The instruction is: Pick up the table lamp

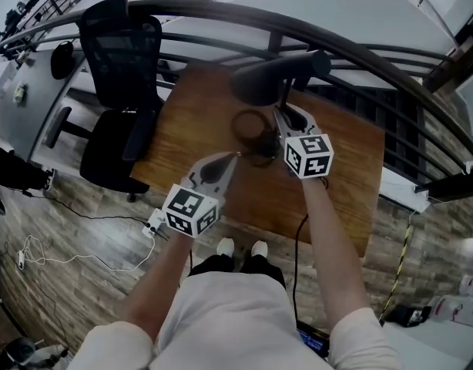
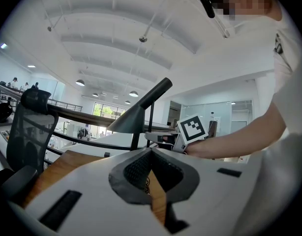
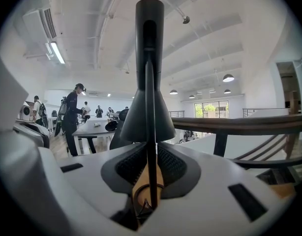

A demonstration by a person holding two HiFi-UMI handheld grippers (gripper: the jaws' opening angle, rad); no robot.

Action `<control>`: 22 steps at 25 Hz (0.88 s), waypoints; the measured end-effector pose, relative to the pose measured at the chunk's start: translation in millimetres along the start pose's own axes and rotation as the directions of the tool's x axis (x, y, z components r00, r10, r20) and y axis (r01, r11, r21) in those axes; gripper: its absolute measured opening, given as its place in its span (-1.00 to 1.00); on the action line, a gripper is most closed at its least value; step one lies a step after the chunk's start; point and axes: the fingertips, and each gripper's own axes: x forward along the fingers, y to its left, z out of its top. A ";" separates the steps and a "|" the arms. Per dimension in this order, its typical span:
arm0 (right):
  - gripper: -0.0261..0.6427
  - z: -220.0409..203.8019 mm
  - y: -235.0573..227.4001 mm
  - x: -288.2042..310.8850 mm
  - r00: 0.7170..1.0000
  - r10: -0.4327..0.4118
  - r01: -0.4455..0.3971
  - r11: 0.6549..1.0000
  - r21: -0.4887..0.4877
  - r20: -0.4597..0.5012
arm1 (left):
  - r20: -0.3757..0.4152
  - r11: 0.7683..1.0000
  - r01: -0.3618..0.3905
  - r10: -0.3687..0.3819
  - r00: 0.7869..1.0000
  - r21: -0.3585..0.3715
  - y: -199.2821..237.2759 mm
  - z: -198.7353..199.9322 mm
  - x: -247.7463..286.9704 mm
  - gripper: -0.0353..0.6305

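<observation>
Both forearms (image 1: pixel 329 230) stretch forward. The right gripper (image 3: pixel 151 154) clamps the table lamp (image 1: pixel 275 75) by its stem (image 3: pixel 150 107). To its left hovers the left gripper (image 2: pixel 151 151), jaws together.

Floor: grey-brown planks (image 1: pixel 82 222) are running underneath, a white cable (image 1: pixel 59 257) lying across them.
Table: a wooden table (image 1: pixel 190 129) is standing beside the railing.
Railing: a dark curved railing (image 1: pixel 313 21) is sweeping past the table's far edge.
Chair: a black mesh office chair (image 1: pixel 117 60) is sitting just left of the table.
Ceiling: a white ribbed ceiling (image 2: pixel 116 33) is arching overhead, round lamps (image 2: pixel 80 82) glowing.
Windows: far windows (image 2: pixel 104 111) are letting in daylight.
</observation>
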 end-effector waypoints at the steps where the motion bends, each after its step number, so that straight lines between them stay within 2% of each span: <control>1: -0.69 1.1 -0.1 -0.3 1.000 0.001 -0.001 1.000 0.002 0.003 | 0.001 1.000 -0.001 0.001 1.000 0.000 0.9 0.7 0.5 -0.88; 10: -0.73 5.4 -0.1 -2.5 1.000 0.029 -0.029 0.999 -0.031 -0.010 | -0.002 1.000 -0.009 0.009 1.000 -0.004 -6.2 -0.6 4.8 -0.88; 22: -0.73 4.6 0.3 5.6 0.998 0.054 -0.054 0.998 -0.014 -0.013 | -0.007 0.999 -0.036 0.036 0.999 -0.011 1.4 -2.7 -2.6 -0.88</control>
